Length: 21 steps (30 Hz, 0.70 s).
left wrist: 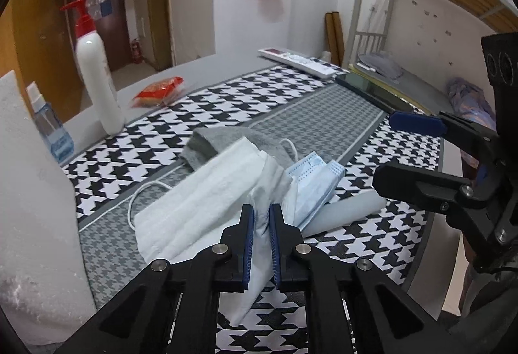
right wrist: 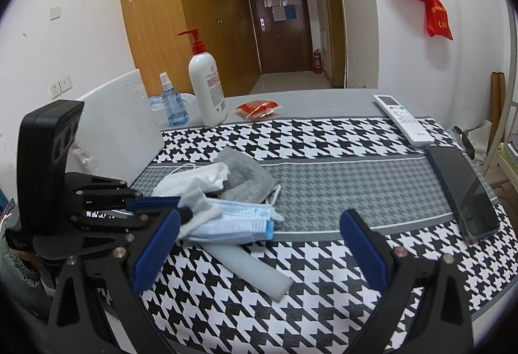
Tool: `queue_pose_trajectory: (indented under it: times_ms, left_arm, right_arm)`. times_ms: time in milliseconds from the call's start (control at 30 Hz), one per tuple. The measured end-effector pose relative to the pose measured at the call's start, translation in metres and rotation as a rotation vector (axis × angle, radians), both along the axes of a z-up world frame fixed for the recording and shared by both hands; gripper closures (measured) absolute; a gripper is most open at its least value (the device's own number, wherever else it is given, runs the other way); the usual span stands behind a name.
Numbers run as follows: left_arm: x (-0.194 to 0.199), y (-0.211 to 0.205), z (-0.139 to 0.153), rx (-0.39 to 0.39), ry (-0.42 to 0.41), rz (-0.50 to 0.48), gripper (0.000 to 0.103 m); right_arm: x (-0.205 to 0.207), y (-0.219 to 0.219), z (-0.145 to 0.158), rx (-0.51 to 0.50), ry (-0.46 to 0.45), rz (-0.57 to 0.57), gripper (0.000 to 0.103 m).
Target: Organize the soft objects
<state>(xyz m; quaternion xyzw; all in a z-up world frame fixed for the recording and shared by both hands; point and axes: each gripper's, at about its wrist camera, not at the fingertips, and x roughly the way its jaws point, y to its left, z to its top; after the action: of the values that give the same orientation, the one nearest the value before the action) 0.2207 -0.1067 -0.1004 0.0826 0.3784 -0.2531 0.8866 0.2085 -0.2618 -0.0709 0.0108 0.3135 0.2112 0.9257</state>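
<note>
My left gripper [left wrist: 262, 214] is shut on the edge of a white face mask [left wrist: 200, 192] that lies on the houndstooth cloth [left wrist: 275, 88]. A blue face mask [left wrist: 312, 182] lies just right of it, and a grey cloth [left wrist: 210, 140] lies behind both. A pale translucent tube [left wrist: 349, 208] lies under the blue mask. In the right wrist view my right gripper [right wrist: 259, 244] is open and empty, hovering near the blue mask [right wrist: 236, 221] and the tube [right wrist: 249, 266]; the white mask [right wrist: 197, 179], the grey cloth [right wrist: 242, 172] and my left gripper [right wrist: 168, 208] show at left.
A white pump bottle [right wrist: 207, 88], a blue spray bottle [right wrist: 173, 104] and a white foam board [right wrist: 119, 130] stand at the back left. A red packet [right wrist: 259, 109], a remote [right wrist: 403, 120] and a dark phone [right wrist: 463, 192] lie on the table.
</note>
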Motion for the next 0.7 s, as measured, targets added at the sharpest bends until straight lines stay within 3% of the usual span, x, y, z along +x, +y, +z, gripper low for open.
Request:
queue_pose_trajectory:
  times_ms: [333,700]
  left_arm:
    - [-0.017,0.011,0.017,-0.064,-0.034,-0.006,0.093]
    - [-0.025,0.027,0.028,-0.072,-0.061,0.042,0.093]
  right_arm:
    - [-0.004,0.007,0.003,-0.013,-0.010,0.016,0.002]
    - [-0.004,0.021,-0.004,-0.033,0.017,0.077,0.002]
